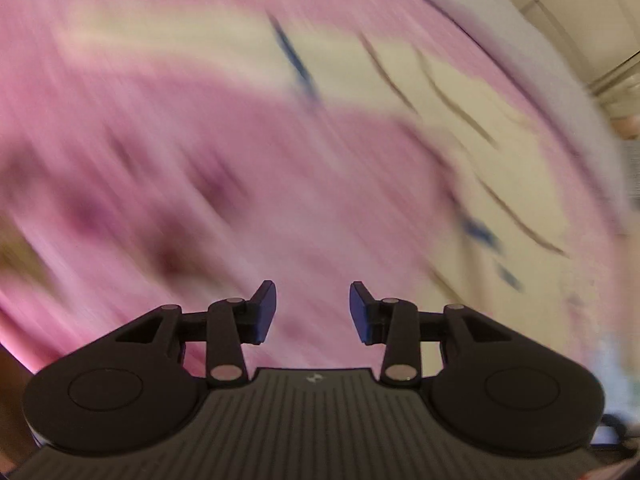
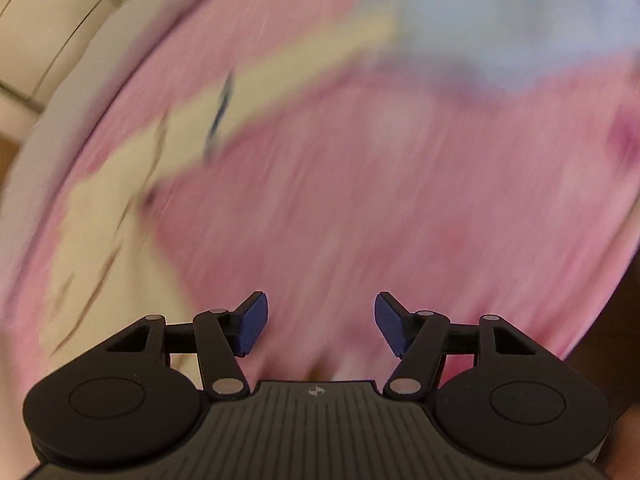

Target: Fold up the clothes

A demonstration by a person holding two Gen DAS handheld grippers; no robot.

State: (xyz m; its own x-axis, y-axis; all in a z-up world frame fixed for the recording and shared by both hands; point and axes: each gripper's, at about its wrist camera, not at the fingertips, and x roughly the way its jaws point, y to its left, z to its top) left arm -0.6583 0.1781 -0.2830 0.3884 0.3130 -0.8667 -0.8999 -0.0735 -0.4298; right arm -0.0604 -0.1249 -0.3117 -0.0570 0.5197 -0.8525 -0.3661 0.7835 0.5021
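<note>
Blur smears nearly everything beyond the grippers in both wrist views, so folds, seams and edges of the cloth cannot be traced with any certainty. Only the black gripper bodies and their blue pads stay sharp.

From the left wrist camera, pink fabric (image 1: 224, 168) fills most of the frame, lying ahead of and beneath the left gripper (image 1: 313, 312). A cream-coloured area (image 1: 472, 128) with thin dark lines and a few blue marks spreads across the upper middle and right; whether it is a print on the pink cloth or a separate piece cannot be told. A pale band runs along the far right edge, and beyond it a bit of tiled floor (image 1: 580, 4) shows in the corner. The left jaws stand wide apart with nothing between them.

From the right wrist camera, the same pink fabric (image 2: 380, 184) covers the centre and right, with the cream area (image 2: 132, 208) to the left. A pale blue patch (image 2: 500, 20) sits at the upper right, too smeared to identify. Tiled floor (image 2: 48, 32) appears at the upper left. The right gripper (image 2: 321, 324) hangs over the pink cloth, its jaws also wide and empty.
</note>
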